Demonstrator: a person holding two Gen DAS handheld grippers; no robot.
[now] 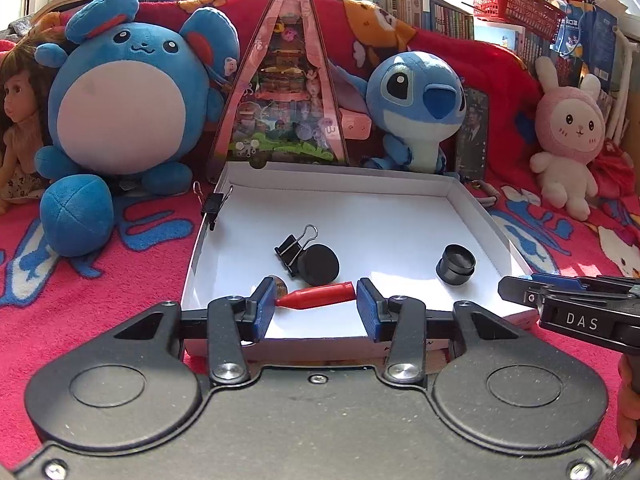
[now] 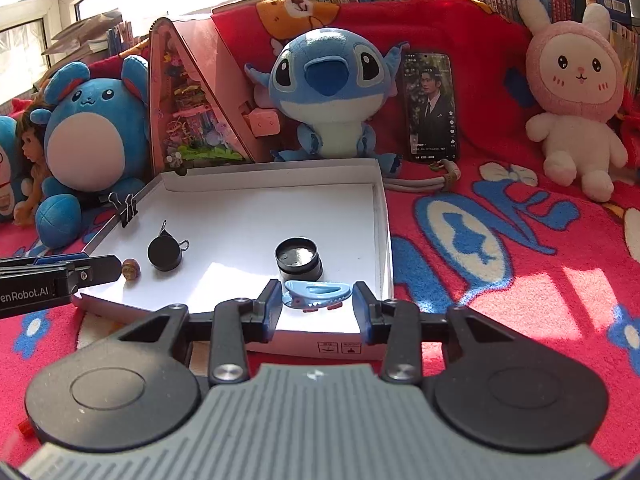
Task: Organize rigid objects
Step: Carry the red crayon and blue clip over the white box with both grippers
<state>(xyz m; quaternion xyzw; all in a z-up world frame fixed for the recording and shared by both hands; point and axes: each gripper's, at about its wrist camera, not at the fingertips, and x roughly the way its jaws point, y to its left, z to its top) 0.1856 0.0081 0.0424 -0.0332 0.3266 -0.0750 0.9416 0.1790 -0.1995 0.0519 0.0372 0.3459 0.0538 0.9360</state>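
The left claw (image 1: 316,306) is clamping a red bullet-shaped piece (image 1: 316,298) end to end, holding it over the near edge of the white box lid (image 1: 400,216). The right claw (image 2: 316,302) is gripping a light blue hair clip (image 2: 316,293) over the lid's near right corner. Inside the lid a black round cap (image 1: 319,264) is leaning against a binder clip (image 1: 294,246), and a black lens (image 1: 456,264) is sitting apart to the right. The lid is resting on a red blanket (image 1: 100,300).
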